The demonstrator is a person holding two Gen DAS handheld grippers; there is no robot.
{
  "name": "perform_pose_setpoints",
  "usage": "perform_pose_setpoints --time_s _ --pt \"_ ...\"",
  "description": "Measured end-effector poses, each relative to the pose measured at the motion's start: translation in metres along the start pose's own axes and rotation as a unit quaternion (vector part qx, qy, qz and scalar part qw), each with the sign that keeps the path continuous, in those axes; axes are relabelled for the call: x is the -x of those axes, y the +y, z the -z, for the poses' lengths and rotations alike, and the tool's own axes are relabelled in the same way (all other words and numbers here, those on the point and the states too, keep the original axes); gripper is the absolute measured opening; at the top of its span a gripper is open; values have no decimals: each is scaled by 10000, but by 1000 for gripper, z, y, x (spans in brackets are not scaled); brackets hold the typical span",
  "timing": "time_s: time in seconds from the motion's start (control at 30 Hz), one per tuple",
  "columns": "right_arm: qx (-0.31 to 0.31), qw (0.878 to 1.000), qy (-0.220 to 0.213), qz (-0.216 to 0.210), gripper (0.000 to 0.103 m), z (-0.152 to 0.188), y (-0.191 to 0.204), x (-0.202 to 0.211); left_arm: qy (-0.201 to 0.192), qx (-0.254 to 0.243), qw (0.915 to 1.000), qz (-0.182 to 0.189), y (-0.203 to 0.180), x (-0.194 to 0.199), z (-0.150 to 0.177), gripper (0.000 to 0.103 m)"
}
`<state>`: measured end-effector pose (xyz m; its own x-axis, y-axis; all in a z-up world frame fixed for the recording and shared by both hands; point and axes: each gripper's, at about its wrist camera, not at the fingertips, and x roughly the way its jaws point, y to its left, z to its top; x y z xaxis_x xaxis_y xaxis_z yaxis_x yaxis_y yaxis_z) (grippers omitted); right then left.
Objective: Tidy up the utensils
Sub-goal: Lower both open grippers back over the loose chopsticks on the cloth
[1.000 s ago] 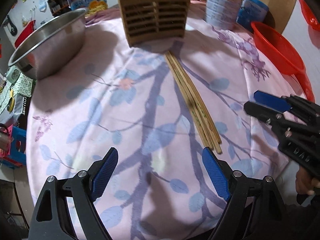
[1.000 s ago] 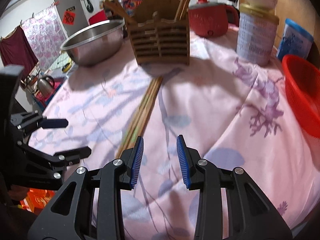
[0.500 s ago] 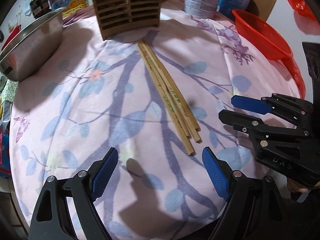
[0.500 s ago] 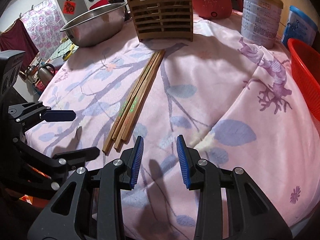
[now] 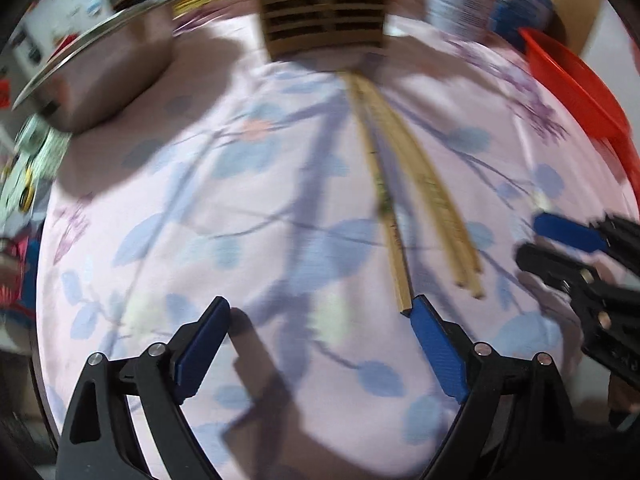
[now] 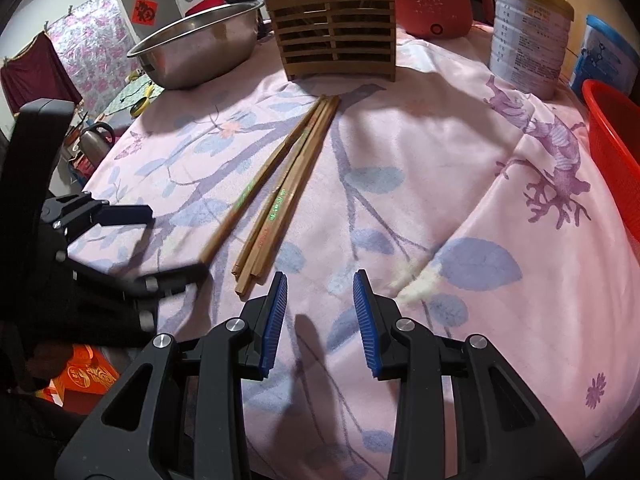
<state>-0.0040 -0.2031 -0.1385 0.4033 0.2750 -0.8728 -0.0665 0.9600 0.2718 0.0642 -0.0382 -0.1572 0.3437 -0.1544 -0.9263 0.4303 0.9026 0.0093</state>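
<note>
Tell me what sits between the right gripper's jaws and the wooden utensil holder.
Only tablecloth. In the right wrist view the chopsticks lie left of that line, running from beside the right gripper toward the holder.

chopsticks (image 6: 280,196): matt pale wood
holder (image 6: 334,38): slatted wood
bowl (image 6: 196,46): shiny metal
tablecloth (image 6: 440,184): soft printed cloth
basket (image 6: 616,140): red plastic mesh

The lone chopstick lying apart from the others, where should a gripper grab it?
Grip the lone chopstick near its close end, where it has splayed from the bundle. Come from above, fingers straddling it crosswise: it lies flat on the cloth. The left gripper is open and nearest.
</note>
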Motion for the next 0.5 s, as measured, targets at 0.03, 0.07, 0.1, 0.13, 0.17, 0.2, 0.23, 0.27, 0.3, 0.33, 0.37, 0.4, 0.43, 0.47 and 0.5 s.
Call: perform_pose_setpoints --time_s 0.03,0.07,0.1,0.13,0.17,0.2,0.23,0.27,0.3,0.33,0.37,0.4,0.43,0.47,0.5 --pt "41 10000 5 -25 36 0 2 -1 14 127 9999 -38 8 0 0 90" --pt "79 10000 8 -44 36 0 5 -3 23 206 9998 -75 14 0 -1 90" --pt "102 9999 12 -59 36 -1 6 -4 30 251 9996 -101 19 1 -1 90" --pt "125 9999 23 -82 36 0 8 -5 37 277 9996 -105 22 1 -1 90" --pt "151 9998 39 -112 36 0 10 -7 42 297 9995 -102 23 2 0 90" --pt "162 9998 51 -134 36 -1 11 -8 33 295 9995 -112 24 2 1 90" --pt "170 9997 74 -155 36 -1 13 -10 24 290 9995 -121 24 2 1 90" --pt "178 9997 94 -164 36 -1 14 -12 13 293 9995 -130 24 2 2 90" --pt "203 9996 109 -159 36 0 15 -14 6 309 9994 -131 24 3 2 90" --pt "233 9996 82 -145 37 0 17 -13 4 321 9994 -131 25 2 2 91" --pt "264 9995 70 -126 37 -1 19 -14 3 329 9994 -132 27 3 4 91" --pt "279 9995 51 -116 37 -1 20 -14 1 333 9994 -135 27 4 4 92" --pt "294 9995 27 -100 37 -1 22 -15 -1 334 9993 -135 28 4 4 93" --pt "311 9995 -8 -72 37 -1 24 -16 0 333 9994 -136 26 3 4 93" --pt "329 9994 -67 -22 37 -2 26 -18 0 332 9994 -137 27 3 4 93"
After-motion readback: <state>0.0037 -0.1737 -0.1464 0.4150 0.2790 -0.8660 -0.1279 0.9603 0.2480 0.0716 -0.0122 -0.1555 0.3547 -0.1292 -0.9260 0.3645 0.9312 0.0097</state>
